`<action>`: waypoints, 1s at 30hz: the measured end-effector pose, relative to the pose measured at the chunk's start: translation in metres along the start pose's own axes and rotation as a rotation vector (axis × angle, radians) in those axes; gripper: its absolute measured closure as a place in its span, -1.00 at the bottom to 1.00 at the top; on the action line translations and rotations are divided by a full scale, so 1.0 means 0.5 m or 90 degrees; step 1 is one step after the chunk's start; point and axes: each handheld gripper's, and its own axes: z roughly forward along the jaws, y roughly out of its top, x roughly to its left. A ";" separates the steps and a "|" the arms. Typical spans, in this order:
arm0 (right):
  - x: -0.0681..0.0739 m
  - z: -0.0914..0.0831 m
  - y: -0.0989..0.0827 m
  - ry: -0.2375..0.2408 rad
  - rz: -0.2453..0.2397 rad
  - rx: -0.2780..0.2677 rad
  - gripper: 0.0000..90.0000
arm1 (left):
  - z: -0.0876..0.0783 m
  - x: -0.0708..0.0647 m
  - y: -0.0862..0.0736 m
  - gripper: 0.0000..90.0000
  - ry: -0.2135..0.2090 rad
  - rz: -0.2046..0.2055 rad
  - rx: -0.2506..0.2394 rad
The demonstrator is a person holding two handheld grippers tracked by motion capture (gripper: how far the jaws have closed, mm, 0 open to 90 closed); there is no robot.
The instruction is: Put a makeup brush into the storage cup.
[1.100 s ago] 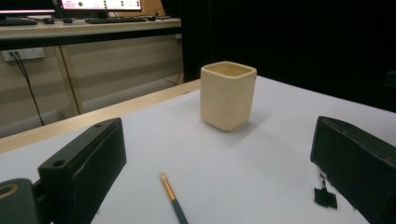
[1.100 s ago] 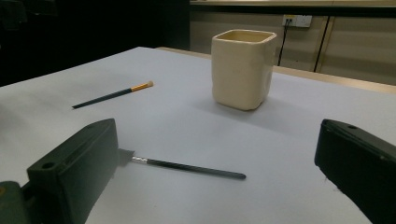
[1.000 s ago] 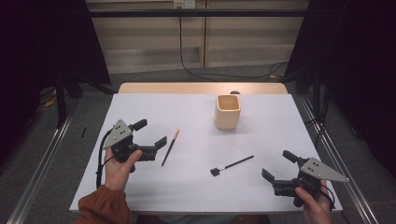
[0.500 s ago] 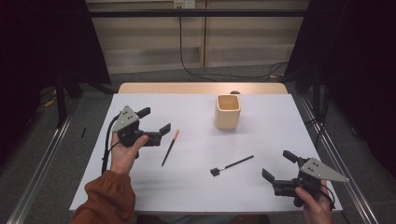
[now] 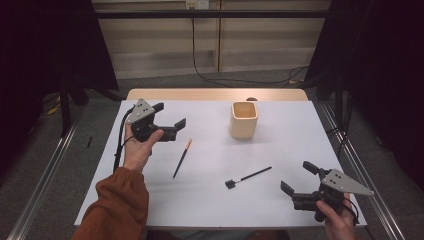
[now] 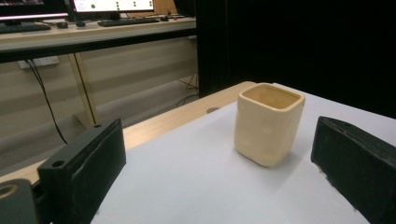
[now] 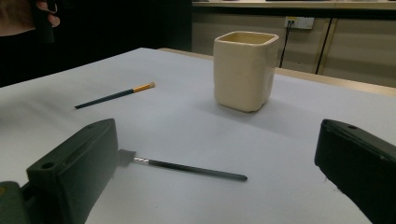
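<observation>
Both pairs of jaws stand wide apart and hold nothing. The left gripper (image 5: 168, 116) is lifted above the left part of the bench (image 5: 210, 210), in a hand with an orange-brown sleeve (image 5: 115, 207), and points toward the cream cup (image 5: 244, 120). In the left gripper view that cup (image 6: 266, 123) stands upright between the two black jaws, well ahead of them. Just below and to the right of this gripper in the high view lies a dark brush with an orange tip (image 5: 182, 158), flat on the bench and clear of the jaws.

The right gripper (image 5: 297, 180) sits low at the near right corner of the bench. A black brush with a flat square head (image 5: 248, 177) lies just to its left, slanted, head toward the person. In the right gripper view this black brush (image 7: 187, 167) lies across the gap between the jaws, its head just beside the left jaw; I cannot tell whether they touch. Farther off there lie the orange-tipped brush (image 7: 114, 95) and the cup (image 7: 243, 70).

The bench has a white covering, with a pale wooden edge (image 5: 215, 94) along its far side. Beyond it, black cables (image 5: 200, 75) hang down a light wall, dark curtains flank both sides, and a monitor (image 6: 112, 4) shows on a desk in the left gripper view.
</observation>
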 end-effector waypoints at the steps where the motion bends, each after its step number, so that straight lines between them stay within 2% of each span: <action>1: 0.000 0.000 0.000 0.000 0.000 0.000 -1.00 | 0.002 0.002 0.003 -0.93 -0.002 0.001 0.003; 4: 0.000 0.000 0.000 0.002 -0.002 0.000 -1.00 | 0.006 0.006 0.013 -0.93 -0.006 -0.007 0.010; 7: 0.002 0.000 0.000 0.004 -0.003 0.000 -1.00 | 0.010 0.010 0.018 -0.93 -0.003 0.003 0.013; 11: 0.001 0.000 0.000 0.004 -0.003 0.001 -1.00 | 0.017 0.016 0.017 -0.92 -0.004 -0.006 0.036; 19: 0.002 0.001 0.000 0.008 -0.005 0.001 -1.00 | 0.024 0.018 0.036 -0.88 -0.005 -0.001 0.084; 24: 0.002 0.001 0.001 0.009 -0.006 0.002 -1.00 | 0.034 0.018 0.043 -0.88 -0.015 -0.005 0.134; 26: 0.002 0.001 0.001 0.009 -0.005 0.002 -1.00 | 0.041 0.018 0.042 -0.91 -0.013 -0.010 0.158; 28: 0.003 0.001 0.001 0.009 -0.005 0.002 -1.00 | 0.045 0.018 0.043 -0.90 0.001 -0.002 0.182; 30: 0.003 0.001 0.001 0.011 -0.006 0.002 -1.00 | 0.048 0.020 0.044 -0.90 0.006 -0.005 0.201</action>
